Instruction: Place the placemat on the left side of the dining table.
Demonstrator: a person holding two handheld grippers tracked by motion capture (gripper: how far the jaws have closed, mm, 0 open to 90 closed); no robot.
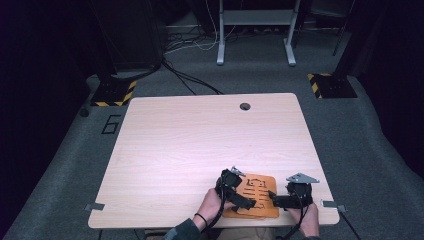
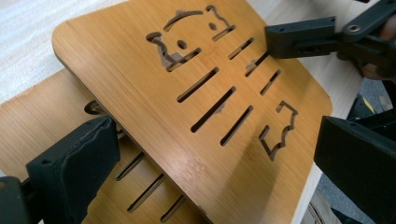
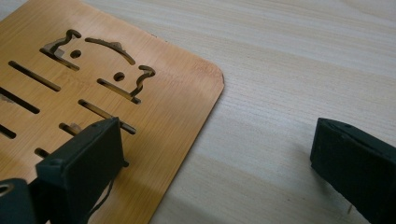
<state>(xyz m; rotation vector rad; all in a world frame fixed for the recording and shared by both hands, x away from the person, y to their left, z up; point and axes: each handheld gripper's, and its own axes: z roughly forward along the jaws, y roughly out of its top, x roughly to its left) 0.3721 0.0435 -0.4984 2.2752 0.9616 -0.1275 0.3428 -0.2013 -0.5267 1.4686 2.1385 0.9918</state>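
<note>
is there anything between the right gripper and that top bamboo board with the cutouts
Nothing visible. The right gripper is open at the edge of the top orange-brown bamboo board with slot and animal-shaped cutouts: one jaw is over the board, the other over the bare light wooden table.

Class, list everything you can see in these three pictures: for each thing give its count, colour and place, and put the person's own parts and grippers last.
Table: one, pale wood, centre, with a round hole near its far edge.
Cut-out boards: two, orange-brown bamboo with slots and animal shapes, stacked at the near right of the table; upper board lies askew over the lower board.
Hazard-striped floor plates: two, black and yellow, on the grey carpet beyond the table's far corners.
Stand legs: one pair, light grey, far floor.
Cables: several, black and white, far floor.
Hands: two, at the near edge.
Left gripper: one, black, over the boards, open.
Right gripper: one, black, at the boards' right edge, open.
</note>
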